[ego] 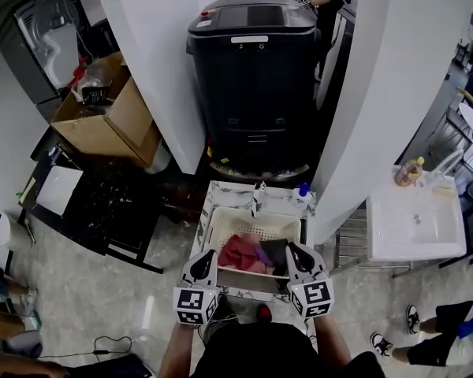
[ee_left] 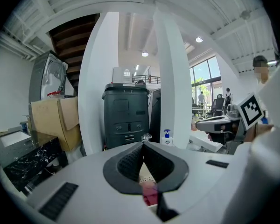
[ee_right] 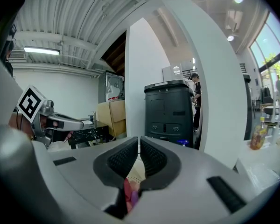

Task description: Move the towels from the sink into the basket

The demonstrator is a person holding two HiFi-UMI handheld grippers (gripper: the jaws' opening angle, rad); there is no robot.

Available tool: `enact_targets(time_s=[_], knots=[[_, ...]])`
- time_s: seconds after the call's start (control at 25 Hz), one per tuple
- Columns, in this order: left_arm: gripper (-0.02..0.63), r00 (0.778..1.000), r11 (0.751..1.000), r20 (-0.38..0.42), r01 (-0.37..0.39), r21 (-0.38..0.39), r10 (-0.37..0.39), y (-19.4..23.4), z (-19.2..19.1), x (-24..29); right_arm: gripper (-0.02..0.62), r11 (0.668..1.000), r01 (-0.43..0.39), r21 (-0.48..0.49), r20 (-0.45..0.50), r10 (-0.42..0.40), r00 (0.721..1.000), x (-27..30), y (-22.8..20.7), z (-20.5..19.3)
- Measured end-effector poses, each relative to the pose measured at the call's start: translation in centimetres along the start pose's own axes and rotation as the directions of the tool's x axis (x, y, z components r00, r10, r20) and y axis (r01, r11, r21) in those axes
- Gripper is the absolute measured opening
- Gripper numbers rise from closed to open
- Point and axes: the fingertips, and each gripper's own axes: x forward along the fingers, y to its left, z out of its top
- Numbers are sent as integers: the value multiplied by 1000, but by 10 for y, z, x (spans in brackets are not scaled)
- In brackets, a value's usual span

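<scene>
A white perforated basket (ego: 252, 228) sits just in front of a faucet (ego: 258, 198) on a small marbled counter. In it lie a red towel (ego: 241, 252) and a dark towel (ego: 276, 252), with a purple bit between them. My left gripper (ego: 209, 257) hovers over the basket's near left corner and my right gripper (ego: 296, 253) over its near right corner. Both are shut with nothing between the pads. In the left gripper view, red towel (ee_left: 150, 193) shows below the closed left gripper (ee_left: 143, 144). Pink and purple cloth (ee_right: 129, 194) shows under the right gripper (ee_right: 138, 140).
A big dark machine (ego: 254, 69) stands behind the counter between two white pillars. A soap bottle (ego: 303, 190) stands by the faucet. A second white sink (ego: 416, 225) is at the right, an open cardboard box (ego: 102, 116) and a black marbled table (ego: 110, 203) at the left. A person's shoes (ego: 414, 318) show at the lower right.
</scene>
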Motion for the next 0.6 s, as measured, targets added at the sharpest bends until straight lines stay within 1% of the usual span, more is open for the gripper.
enact_targets(time_s=[0.6], knots=[[8, 1000, 1000, -16, 0, 1, 0, -7, -4, 0, 40, 1000, 0, 4, 0, 0, 1000, -7, -4, -3]])
